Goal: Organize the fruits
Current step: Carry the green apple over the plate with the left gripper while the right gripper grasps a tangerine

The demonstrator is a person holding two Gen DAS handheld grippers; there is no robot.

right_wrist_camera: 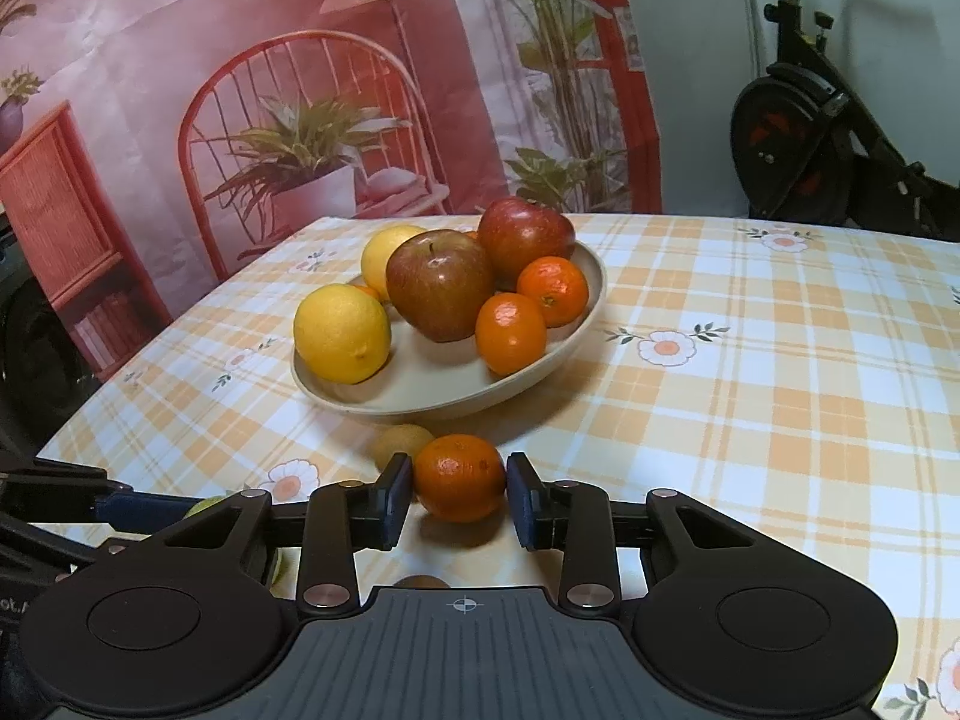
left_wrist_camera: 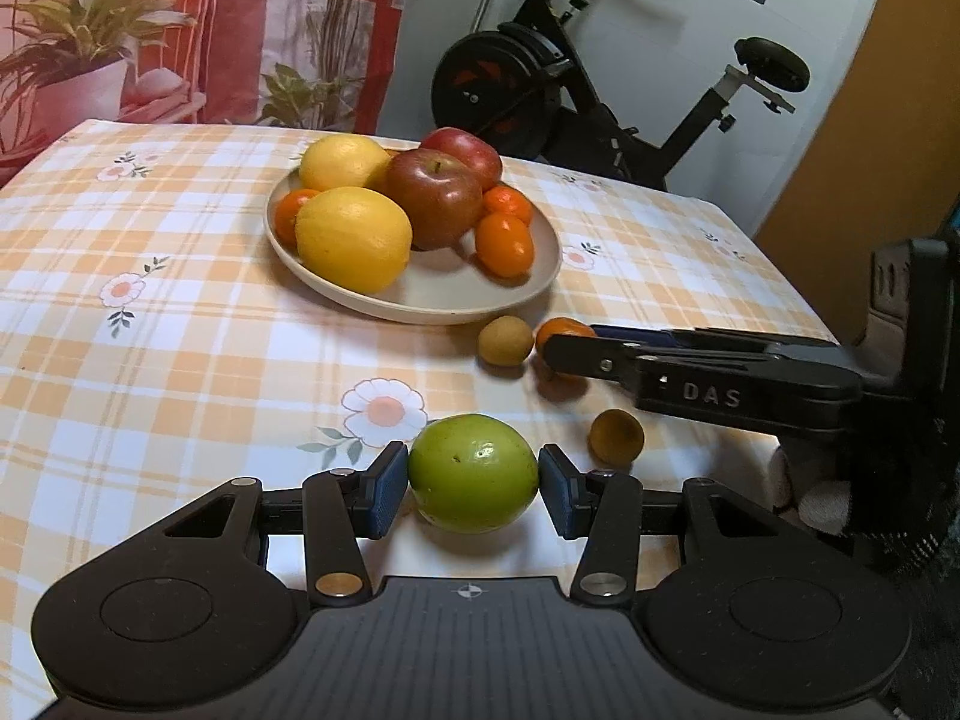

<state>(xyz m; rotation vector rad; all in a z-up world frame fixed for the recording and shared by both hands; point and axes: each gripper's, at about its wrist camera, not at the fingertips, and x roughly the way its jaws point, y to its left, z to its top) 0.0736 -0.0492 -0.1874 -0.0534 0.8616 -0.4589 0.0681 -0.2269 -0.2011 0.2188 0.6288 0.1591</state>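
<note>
Nearest in the left wrist view, the left gripper [left_wrist_camera: 474, 483] has its blue pads closed against both sides of a green fruit [left_wrist_camera: 473, 471], which sits on the checked tablecloth [left_wrist_camera: 180, 360]; whether it is lifted at all cannot be told. Just to its right lies a small brown fruit [left_wrist_camera: 616, 438], dull and slightly blurred. Further on, the right gripper [left_wrist_camera: 561, 348] reaches in from the right edge, seen side-on, so that its own body hides most of the small orange [left_wrist_camera: 564, 327] at its tip. A second small brown fruit [left_wrist_camera: 505, 340] lies just beside that orange.

In the right wrist view, the right gripper [right_wrist_camera: 459, 495] has the small orange [right_wrist_camera: 459, 478] between its pads. The left pad touches the peel and the right pad sits against or just short of it; the jaws are narrow. The brown fruit [right_wrist_camera: 403, 445] behind is half covered by the orange and the left finger. At the lower left only a sliver of the green fruit [right_wrist_camera: 204, 505] shows behind the gripper's arm, and another brown fruit [right_wrist_camera: 422, 582] is cut off by the gripper body.

Beyond, the beige plate [right_wrist_camera: 576, 324] holds two lemons [right_wrist_camera: 342, 333], two red apples [right_wrist_camera: 439, 285] and several oranges [right_wrist_camera: 510, 333], one largely hidden behind the lemons. Farthest back stand a printed backdrop [right_wrist_camera: 240, 90] and an exercise bike [left_wrist_camera: 576, 78], cropped at the frame.
</note>
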